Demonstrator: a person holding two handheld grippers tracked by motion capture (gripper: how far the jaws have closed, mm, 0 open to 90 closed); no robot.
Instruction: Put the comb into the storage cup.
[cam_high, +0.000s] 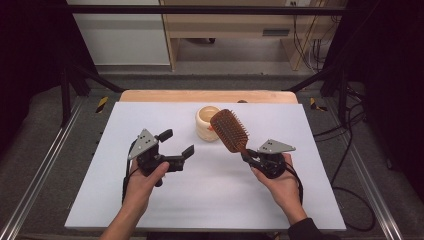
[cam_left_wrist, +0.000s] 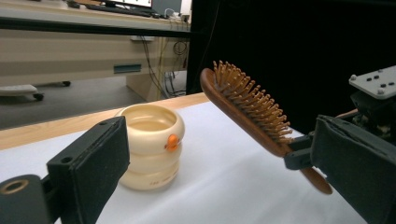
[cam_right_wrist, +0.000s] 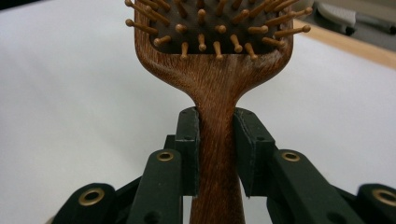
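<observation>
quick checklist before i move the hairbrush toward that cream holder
1. Right hand-held gripper shut on the hairbrush handle: ok.
2. Hairbrush lifted off the table: ok.
3. Cream holder upright, mouth open: ok.
4. Holder empty inside: cannot tell.
5. Left hand-held gripper open, holding nothing: ok.
6. Holder steadied by the left hand-held gripper: not ok, it stands apart from it.
</observation>
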